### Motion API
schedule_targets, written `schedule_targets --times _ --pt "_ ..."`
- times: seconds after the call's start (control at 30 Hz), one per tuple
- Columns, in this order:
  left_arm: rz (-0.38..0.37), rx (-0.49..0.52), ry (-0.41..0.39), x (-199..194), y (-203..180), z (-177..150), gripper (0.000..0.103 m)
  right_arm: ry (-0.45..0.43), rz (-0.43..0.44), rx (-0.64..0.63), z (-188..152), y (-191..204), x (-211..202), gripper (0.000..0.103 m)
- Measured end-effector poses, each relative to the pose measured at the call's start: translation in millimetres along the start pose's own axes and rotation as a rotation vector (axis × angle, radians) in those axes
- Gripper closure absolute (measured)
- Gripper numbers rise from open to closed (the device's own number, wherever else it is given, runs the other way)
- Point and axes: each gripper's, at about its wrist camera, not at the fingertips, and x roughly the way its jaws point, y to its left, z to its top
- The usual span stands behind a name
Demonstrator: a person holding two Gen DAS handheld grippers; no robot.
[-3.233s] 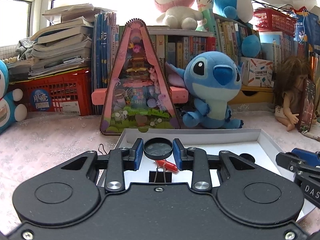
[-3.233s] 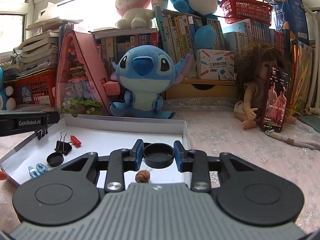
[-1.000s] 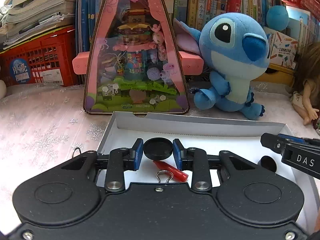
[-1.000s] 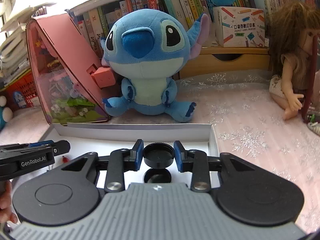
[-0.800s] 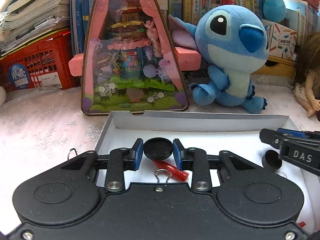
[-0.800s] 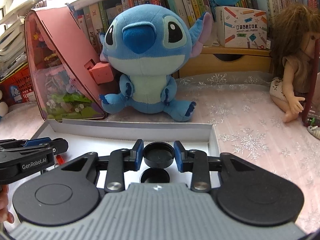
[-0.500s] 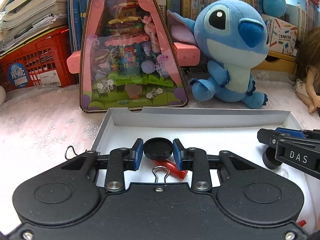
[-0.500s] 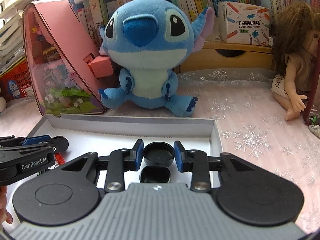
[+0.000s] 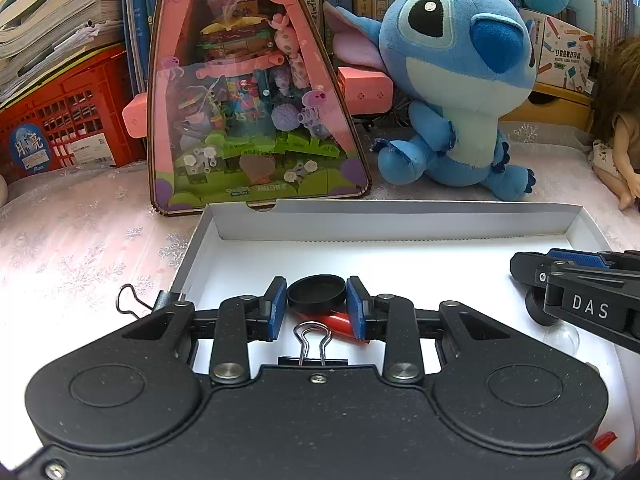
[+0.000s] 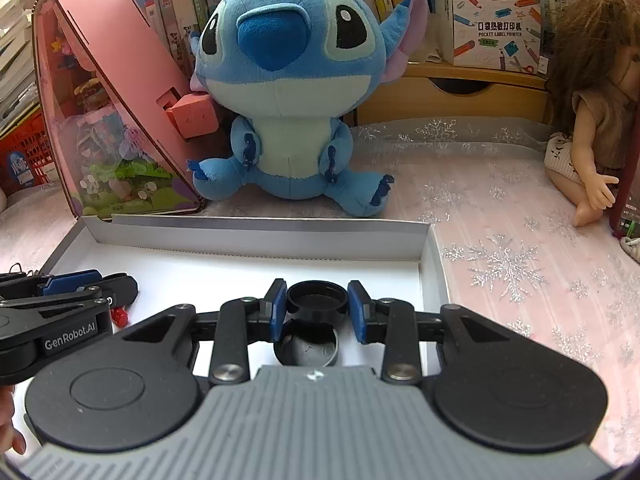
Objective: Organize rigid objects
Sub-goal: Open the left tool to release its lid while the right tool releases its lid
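Observation:
My left gripper (image 9: pixel 317 300) is shut on a black round cap (image 9: pixel 316 293) and holds it over the left part of the white box (image 9: pixel 400 220). Under it lie a red piece (image 9: pixel 340 325) and a black binder clip (image 9: pixel 313 344). My right gripper (image 10: pixel 317 304) is shut on a second black round cap (image 10: pixel 316 298) over the box's right end (image 10: pixel 434 264). A third round black lid (image 10: pixel 307 347) lies on the box floor just under it. The right gripper shows in the left wrist view (image 9: pixel 532 270); the left gripper shows in the right wrist view (image 10: pixel 120 284).
A blue plush (image 9: pixel 460 92) and a pink triangular display case (image 9: pixel 256 92) stand right behind the box. A doll (image 10: pixel 592 112) sits at the right. A binder clip (image 9: pixel 136 300) hangs on the box's left rim. A clear dome (image 9: pixel 562 338) and a red bit (image 9: pixel 604 438) lie in the box.
Both grippers have kept their caps and dropped lower and closer over the box. The right gripper has neared the lid on the box floor.

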Motion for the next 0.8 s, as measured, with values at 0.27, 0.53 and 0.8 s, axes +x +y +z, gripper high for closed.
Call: schedule_targets --times 0.27,0.53,0.8 --pt "-0.003 -0.001 0.001 0 0 0 0.072 0.002 -0.005 -0.003 0 0 0 0.053" --pt "-0.02 0.007 0.0 -2 -1 -1 0.06 -0.013 -0.008 0.014 -1 -3 -2 0.036" --pt "0.004 0.007 -0.006 -7 -2 -3 0.048 -0.037 -0.006 0.043 -2 -7 -11 0.028"
